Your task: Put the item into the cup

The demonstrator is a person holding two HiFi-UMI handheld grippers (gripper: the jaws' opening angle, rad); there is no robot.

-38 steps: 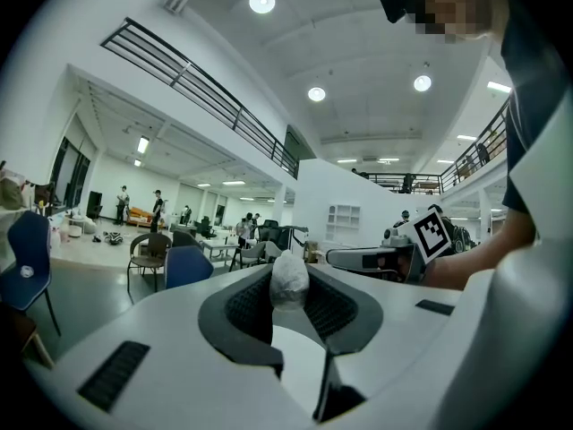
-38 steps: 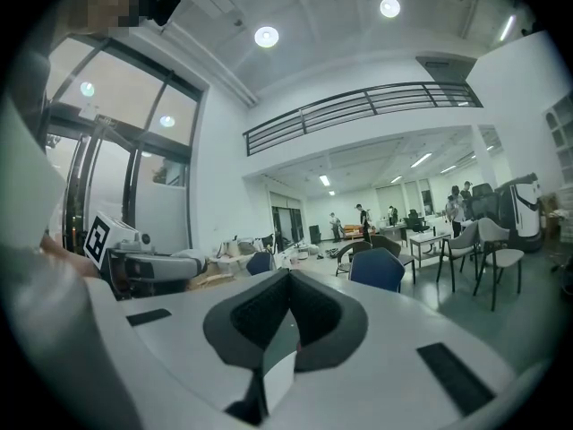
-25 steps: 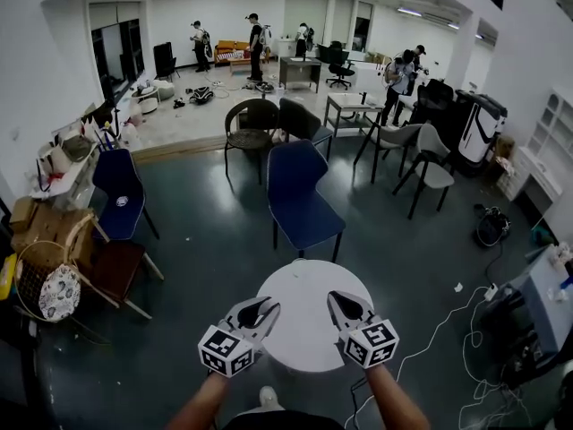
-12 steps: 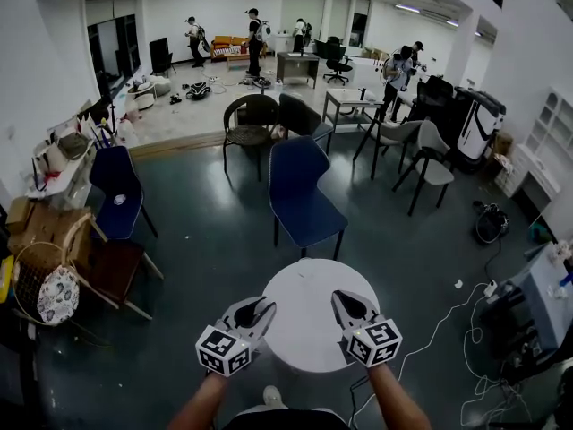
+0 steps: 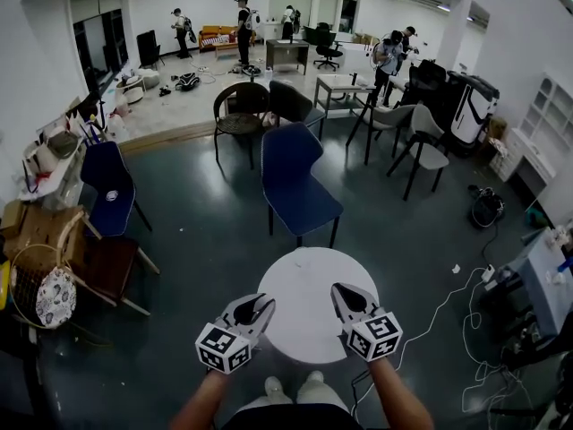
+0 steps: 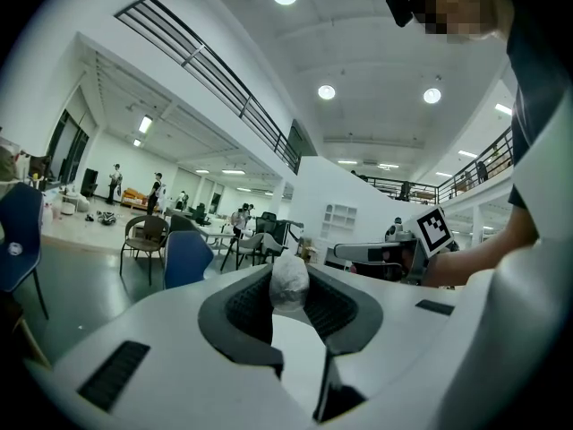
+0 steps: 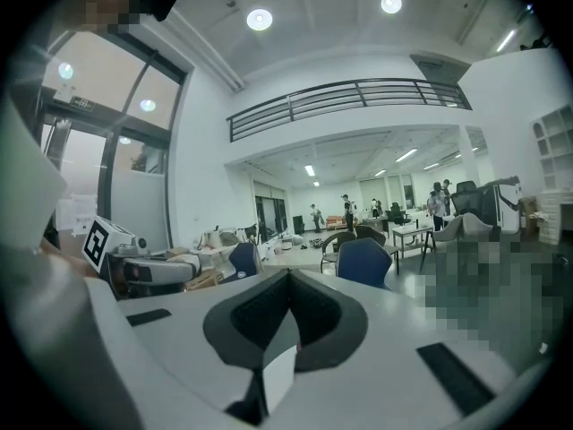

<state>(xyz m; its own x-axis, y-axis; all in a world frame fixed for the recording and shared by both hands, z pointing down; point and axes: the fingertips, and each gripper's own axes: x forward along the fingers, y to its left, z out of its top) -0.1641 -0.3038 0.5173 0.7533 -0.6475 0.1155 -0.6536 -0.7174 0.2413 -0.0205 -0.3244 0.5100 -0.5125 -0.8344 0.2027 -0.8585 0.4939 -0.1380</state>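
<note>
Your head camera has tipped lower than a second ago: pale shoes (image 5: 294, 389) now show at the bottom edge, and the round white table (image 5: 303, 280) sits a little higher in frame. Over its near rim hover the left hand-held gripper (image 5: 260, 306) and the right hand-held gripper (image 5: 343, 295), side by side, tips pointing away from you.

From the left gripper view, the jaws pinch a small crumpled whitish wad (image 6: 288, 283) right at their tips, probably so it can drop cleanly.

From the right gripper view, the jaws are pressed together with nothing between them, likely kept free to steady a cup.

No cup shows ahead of either hand-held gripper.
</note>
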